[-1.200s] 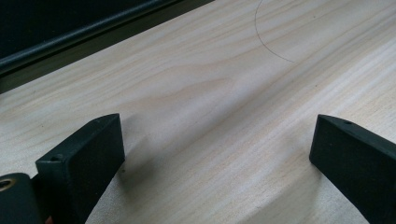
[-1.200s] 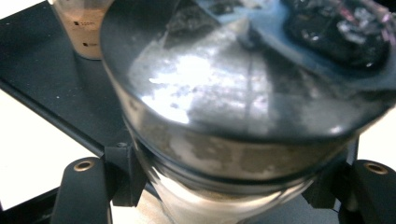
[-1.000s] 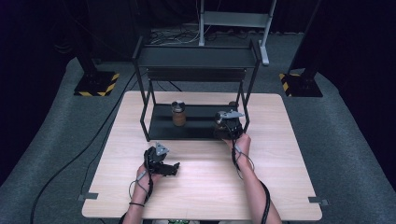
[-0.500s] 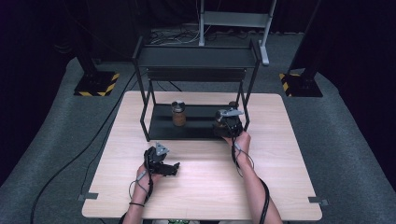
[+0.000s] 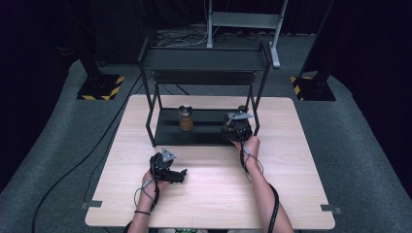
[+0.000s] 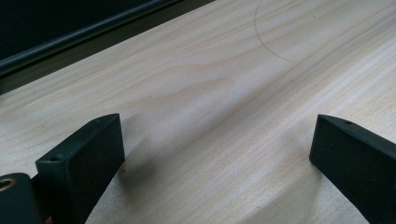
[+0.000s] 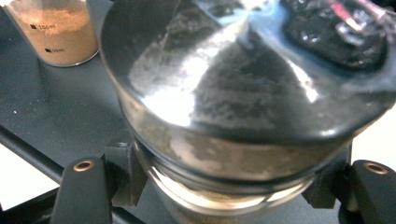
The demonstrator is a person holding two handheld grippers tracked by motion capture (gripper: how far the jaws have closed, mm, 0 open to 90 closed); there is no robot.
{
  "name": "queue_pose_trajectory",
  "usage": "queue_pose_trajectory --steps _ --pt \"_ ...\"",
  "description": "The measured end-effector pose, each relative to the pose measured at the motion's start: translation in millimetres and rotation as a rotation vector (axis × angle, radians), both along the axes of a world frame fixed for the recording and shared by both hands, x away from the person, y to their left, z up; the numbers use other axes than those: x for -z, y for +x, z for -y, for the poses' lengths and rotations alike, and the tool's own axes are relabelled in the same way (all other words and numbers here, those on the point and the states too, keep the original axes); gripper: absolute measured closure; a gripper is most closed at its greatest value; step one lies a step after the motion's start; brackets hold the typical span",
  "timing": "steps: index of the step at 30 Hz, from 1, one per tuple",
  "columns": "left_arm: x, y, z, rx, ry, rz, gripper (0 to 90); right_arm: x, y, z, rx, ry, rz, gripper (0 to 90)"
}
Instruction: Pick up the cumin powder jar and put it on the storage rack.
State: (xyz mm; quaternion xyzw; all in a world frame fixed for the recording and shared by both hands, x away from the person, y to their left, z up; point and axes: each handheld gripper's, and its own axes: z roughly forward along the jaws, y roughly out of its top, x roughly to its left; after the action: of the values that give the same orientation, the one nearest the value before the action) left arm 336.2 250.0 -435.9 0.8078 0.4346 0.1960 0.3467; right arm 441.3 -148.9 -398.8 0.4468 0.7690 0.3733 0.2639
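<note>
A black two-level rack (image 5: 204, 59) stands at the back of the wooden table (image 5: 291, 160). On its lower shelf (image 5: 206, 131) stands a glass jar of brown powder (image 5: 185, 119) (image 7: 56, 32). My right gripper (image 5: 236, 126) (image 7: 229, 189) is at the right end of that shelf, shut on a second glass jar with a shiny metal lid (image 7: 233, 93); the pads press on the glass just below the lid. Near the table's front left, my left gripper (image 5: 179, 175) (image 6: 215, 154) rests low over the wood, open, with nothing between its jaws.
The rack's right front post (image 5: 256, 121) stands close beside the right gripper. The top shelf overhangs the lower one. Black floor stands with yellow-striped bases (image 5: 101, 87) (image 5: 311, 87) sit behind the table, and cables run across the grey floor.
</note>
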Motion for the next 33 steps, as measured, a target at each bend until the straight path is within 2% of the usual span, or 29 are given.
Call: queue_pose_trajectory --steps 33 --pt "-0.1 -0.3 0.2 0.002 0.003 0.002 2.8 -1.8 21.3 -3.2 0.023 0.017 -0.018 30.1"
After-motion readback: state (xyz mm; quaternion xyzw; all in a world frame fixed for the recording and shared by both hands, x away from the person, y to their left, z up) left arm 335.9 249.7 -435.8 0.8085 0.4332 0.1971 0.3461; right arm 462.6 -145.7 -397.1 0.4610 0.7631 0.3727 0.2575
